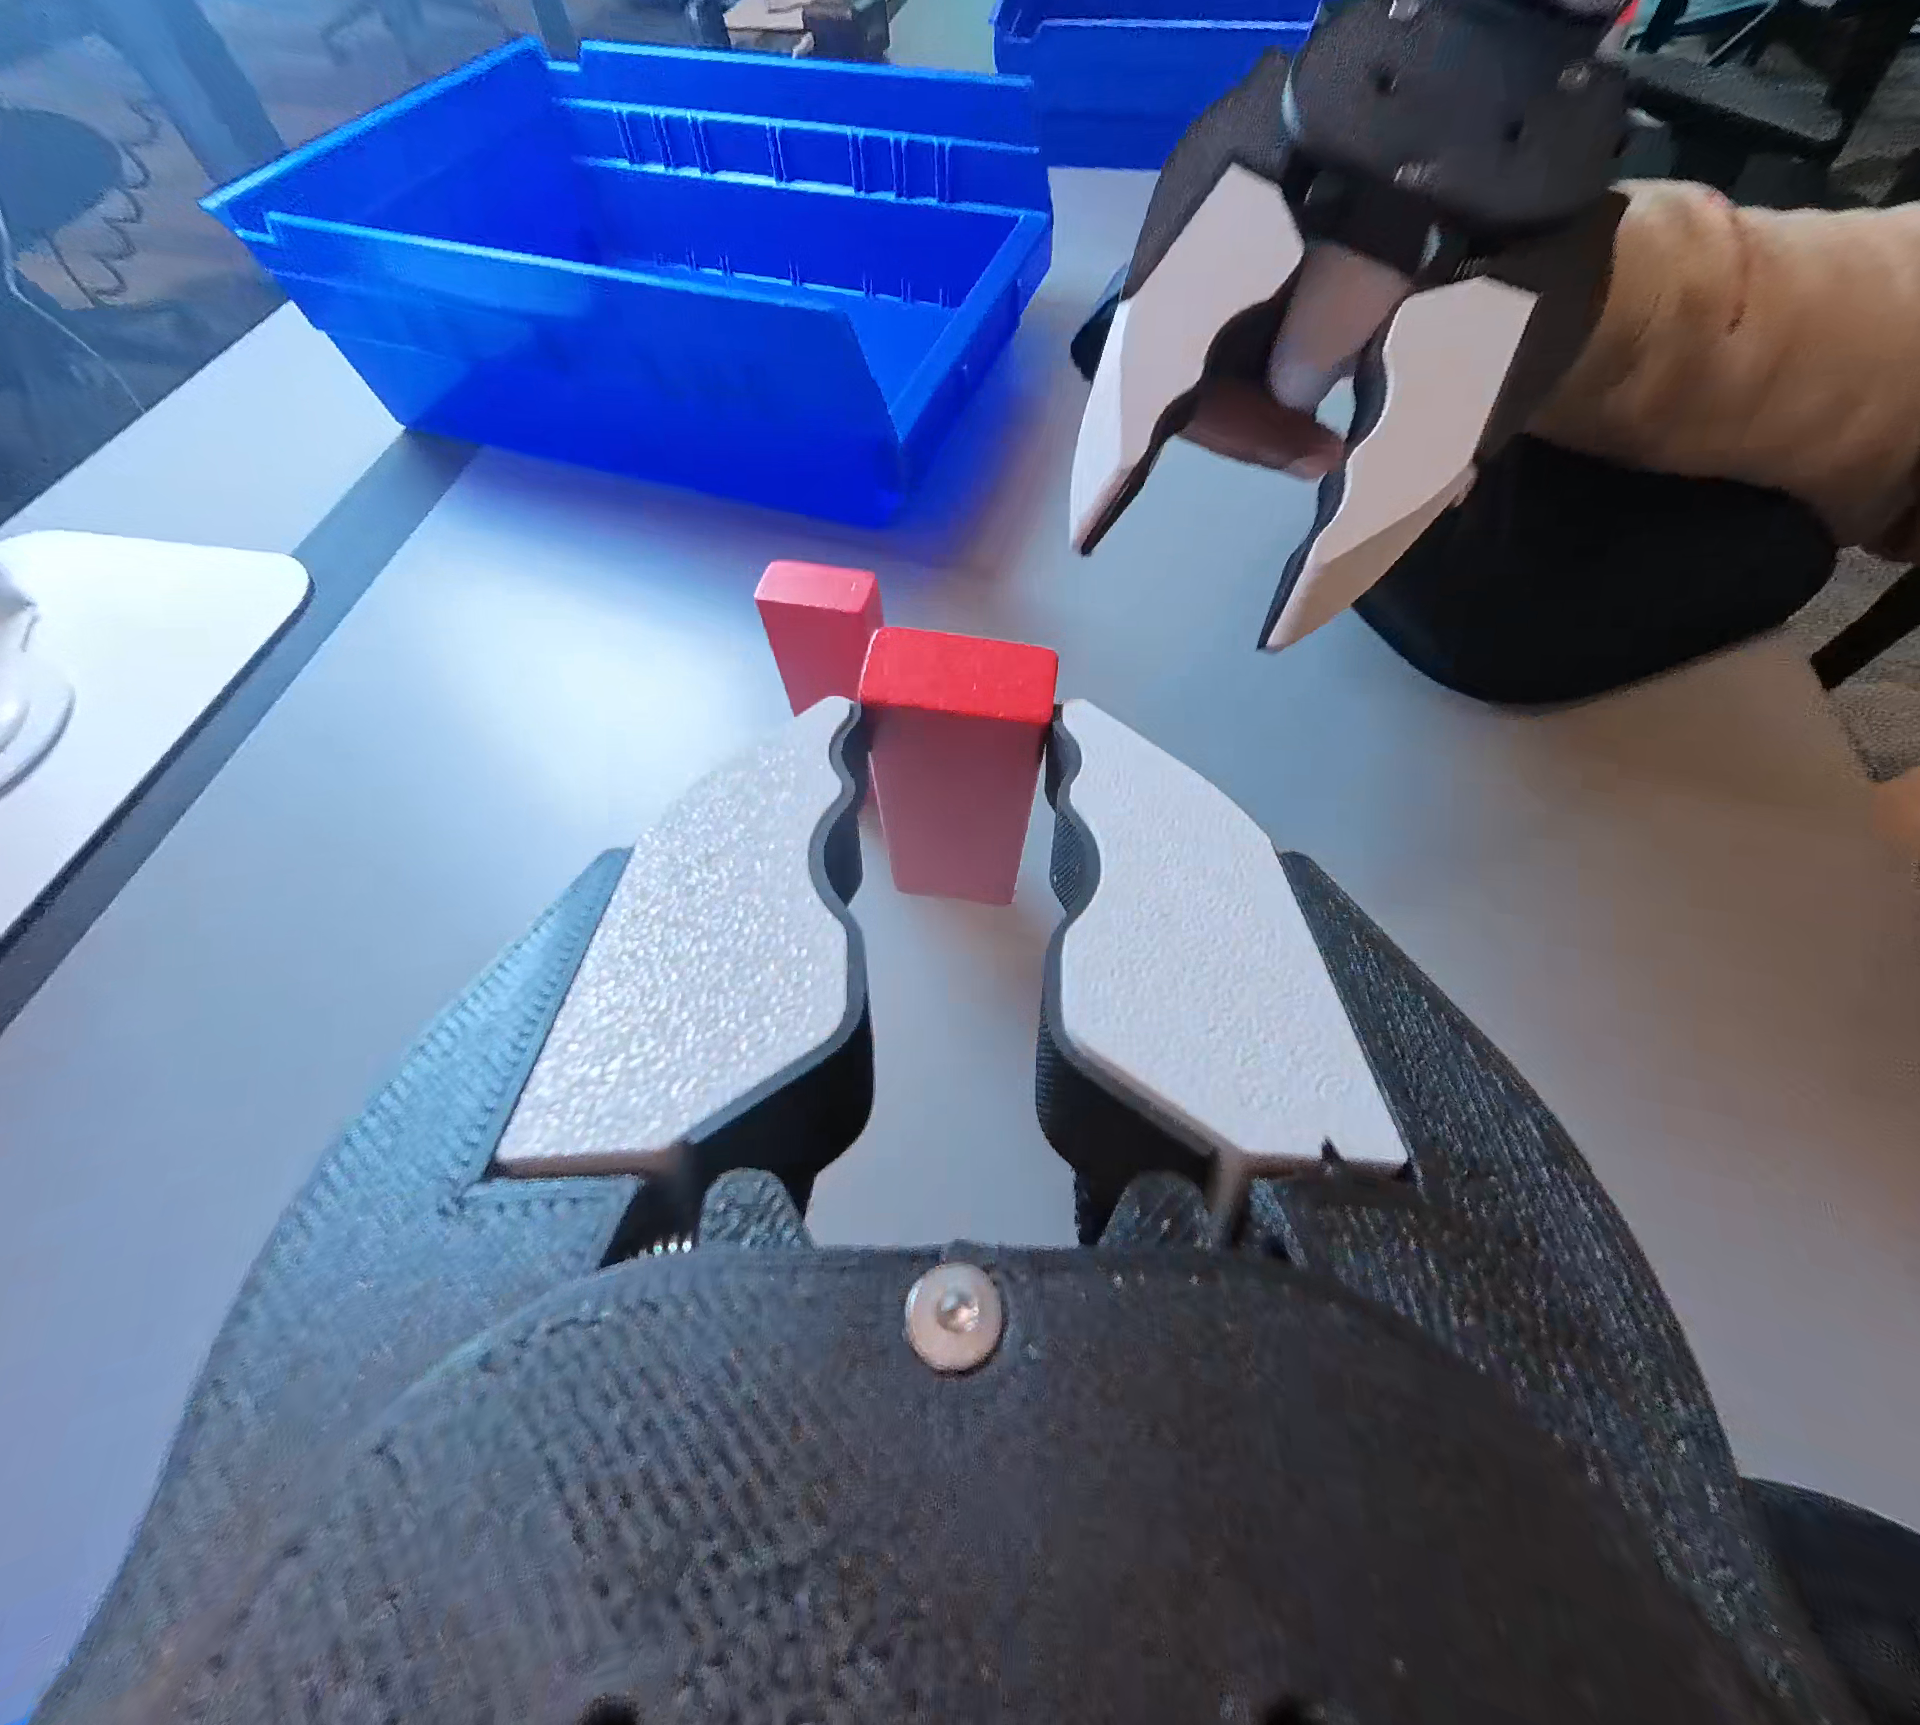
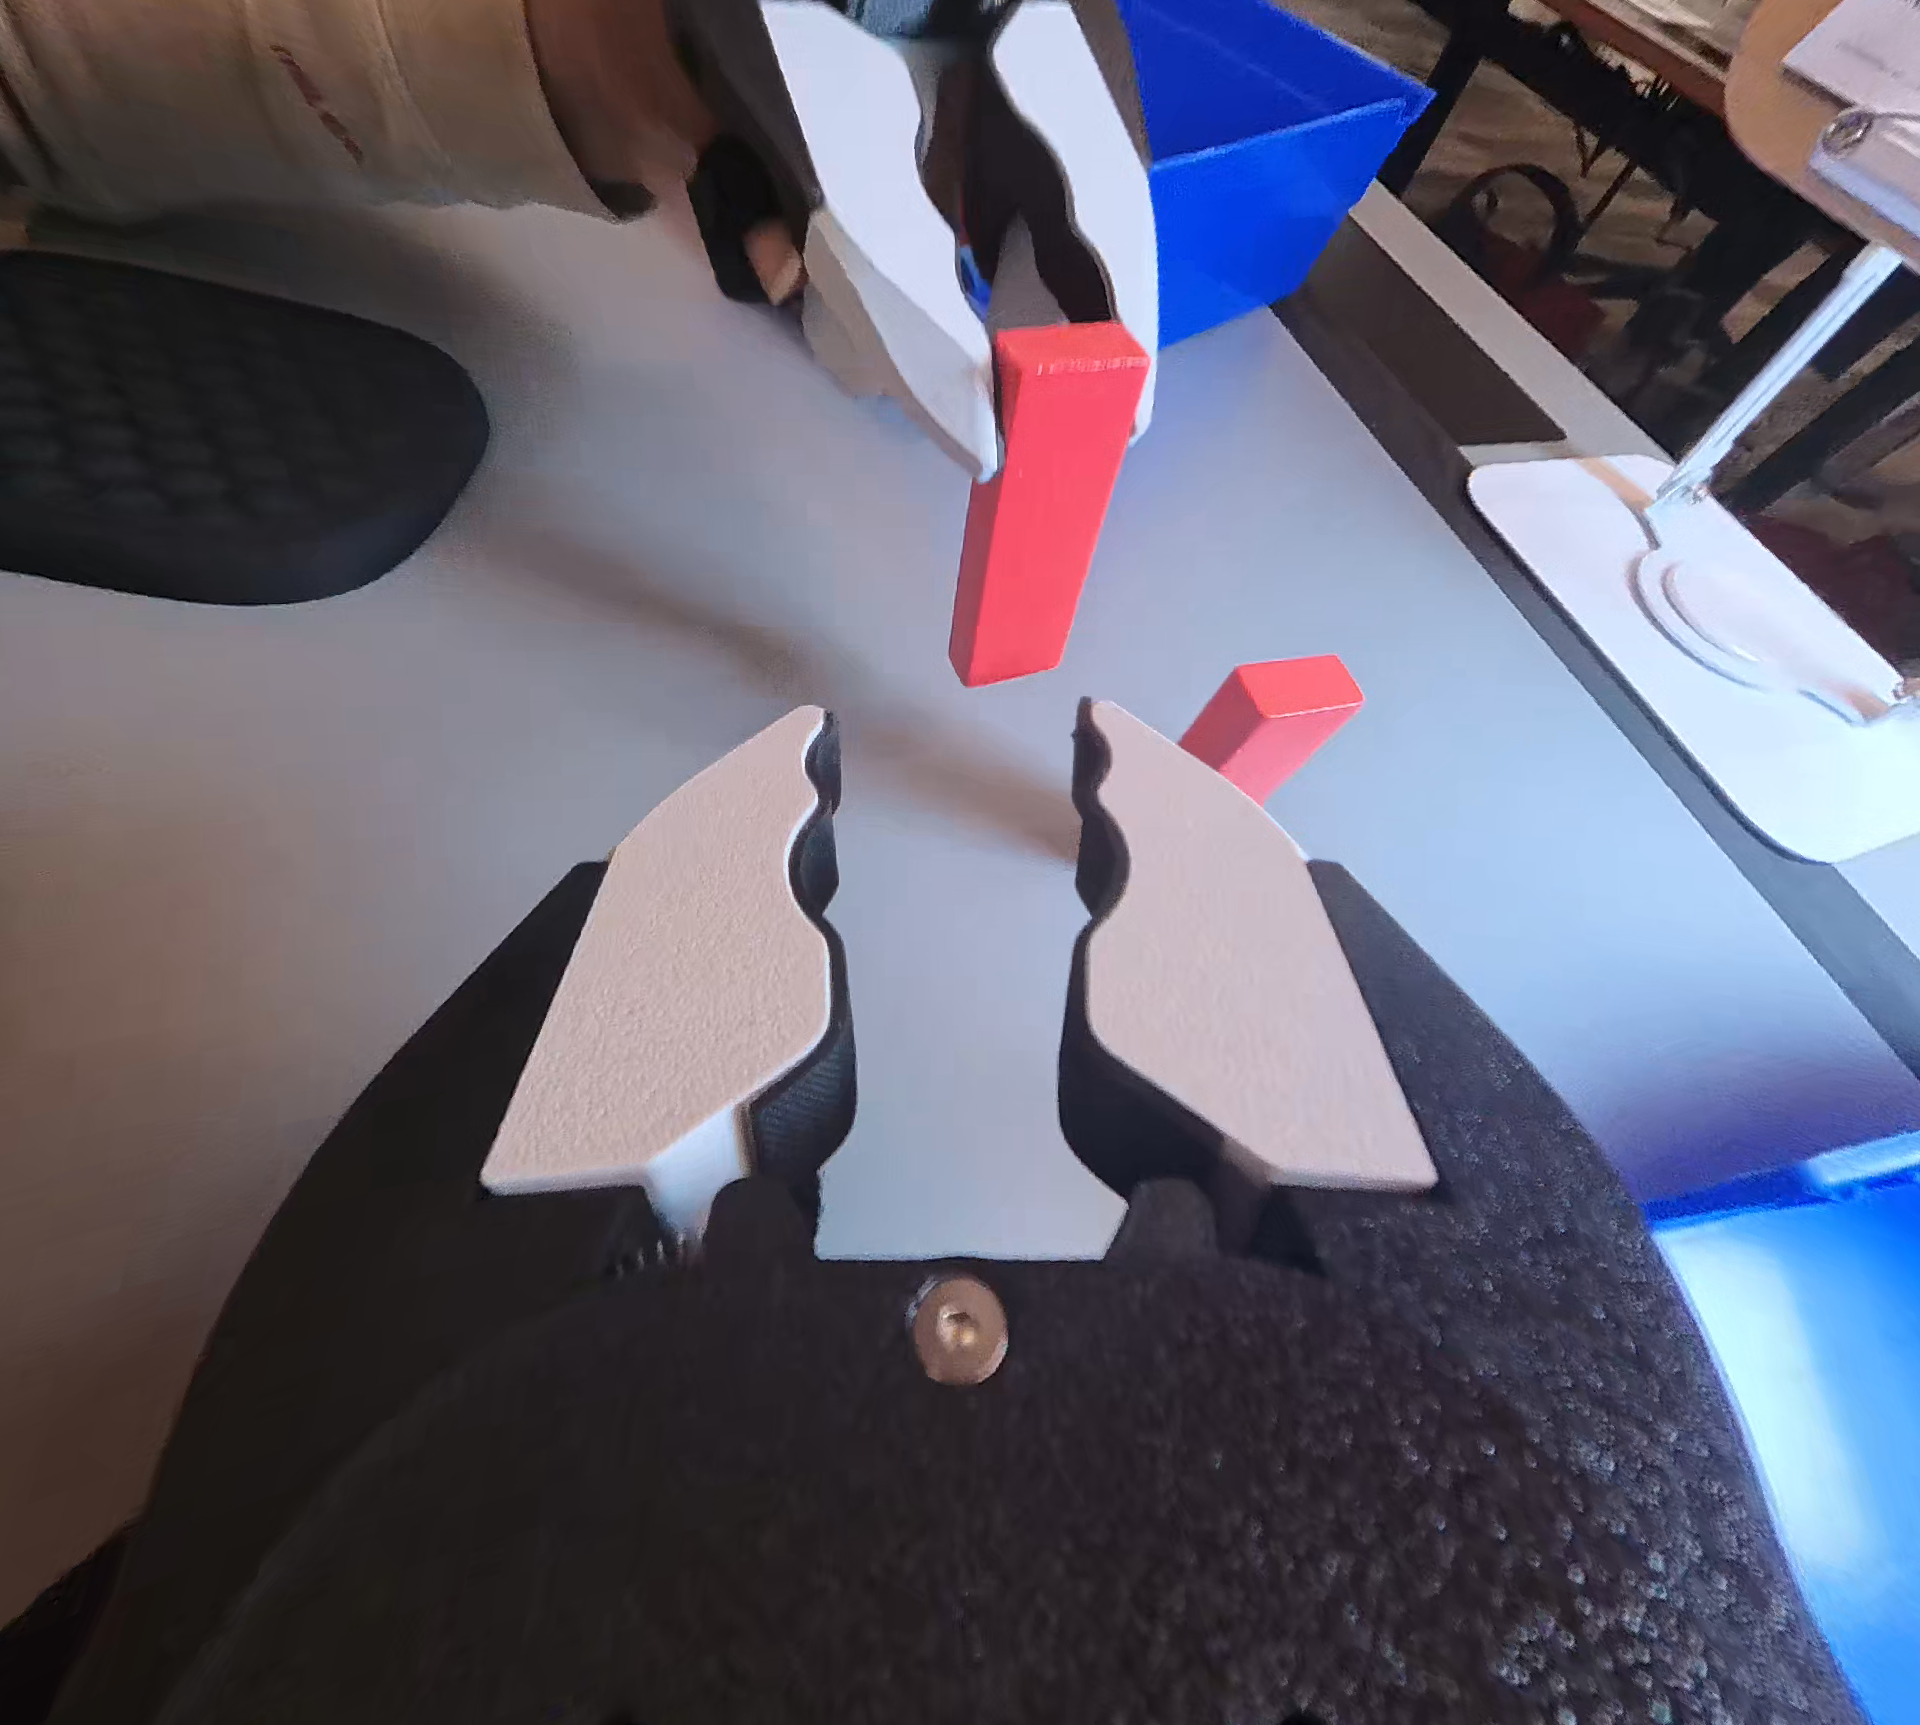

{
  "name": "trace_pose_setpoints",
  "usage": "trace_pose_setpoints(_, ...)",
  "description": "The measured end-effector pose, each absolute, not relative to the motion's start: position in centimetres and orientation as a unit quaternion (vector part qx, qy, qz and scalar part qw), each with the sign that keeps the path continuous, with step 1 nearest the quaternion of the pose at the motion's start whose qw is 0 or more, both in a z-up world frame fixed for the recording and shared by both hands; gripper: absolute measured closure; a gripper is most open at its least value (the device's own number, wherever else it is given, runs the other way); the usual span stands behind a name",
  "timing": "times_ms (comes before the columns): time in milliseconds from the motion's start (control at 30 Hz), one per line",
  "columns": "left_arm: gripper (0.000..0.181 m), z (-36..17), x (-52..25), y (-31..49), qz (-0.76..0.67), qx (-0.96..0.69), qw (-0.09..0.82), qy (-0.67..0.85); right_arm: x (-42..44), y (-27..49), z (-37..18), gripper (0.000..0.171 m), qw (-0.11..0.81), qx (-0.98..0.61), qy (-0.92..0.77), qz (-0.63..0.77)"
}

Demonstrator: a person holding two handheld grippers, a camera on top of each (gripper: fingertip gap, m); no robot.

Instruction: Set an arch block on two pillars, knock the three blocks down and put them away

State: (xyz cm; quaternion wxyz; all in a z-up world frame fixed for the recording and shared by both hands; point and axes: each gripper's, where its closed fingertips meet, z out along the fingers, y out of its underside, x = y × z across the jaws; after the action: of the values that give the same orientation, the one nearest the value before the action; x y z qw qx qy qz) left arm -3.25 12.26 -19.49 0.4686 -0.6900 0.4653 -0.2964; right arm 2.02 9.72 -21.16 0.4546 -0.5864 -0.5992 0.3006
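Observation:
My left gripper (image 1: 956, 719) is shut on the top of an upright red pillar block (image 1: 956, 782), whose foot is at or just above the grey table. A second red pillar (image 1: 816, 626) stands just behind it to the left. My right gripper (image 1: 1179, 592) hangs open and empty to the upper right. In the right wrist view my right gripper (image 2: 954, 719) is open over bare table, facing the left gripper (image 2: 1065, 439) and the block it holds (image 2: 1029, 532). The second pillar (image 2: 1278, 719) shows partly behind my right finger. No arch block is in view.
A large blue bin (image 1: 623, 345) stands behind the pillars, with another blue bin (image 1: 1143, 54) farther back. A white lamp base (image 1: 135, 626) lies at the left. A black mesh seat (image 2: 208, 428) is at the table's edge. A blue bin corner (image 2: 1808, 1312) is near my right gripper. There is about 7 centimetres between the tips of the two grippers.

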Motion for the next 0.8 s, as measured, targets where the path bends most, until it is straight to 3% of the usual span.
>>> trace_pose_setpoints(333, 0.148, -23.9, -3.2, 14.8, -0.244, -0.733, 0.419, 0.477, -1.8, 12.5, -20.2, 0.129, 0.343, -0.596, -0.696, 0.206)
trace_pose_setpoints(567, 0.148, -24.3, -3.5, 15.0, -0.272, -0.722, 0.418, 0.480, -3.6, 15.2, -22.3, 0.130, 0.246, -0.590, -0.759, 0.123)
trace_pose_setpoints(800, 0.140, -24.2, -3.7, 14.9, -0.281, -0.714, 0.429, 0.477, -4.8, 15.0, -22.7, 0.131, 0.184, -0.599, -0.767, 0.137)
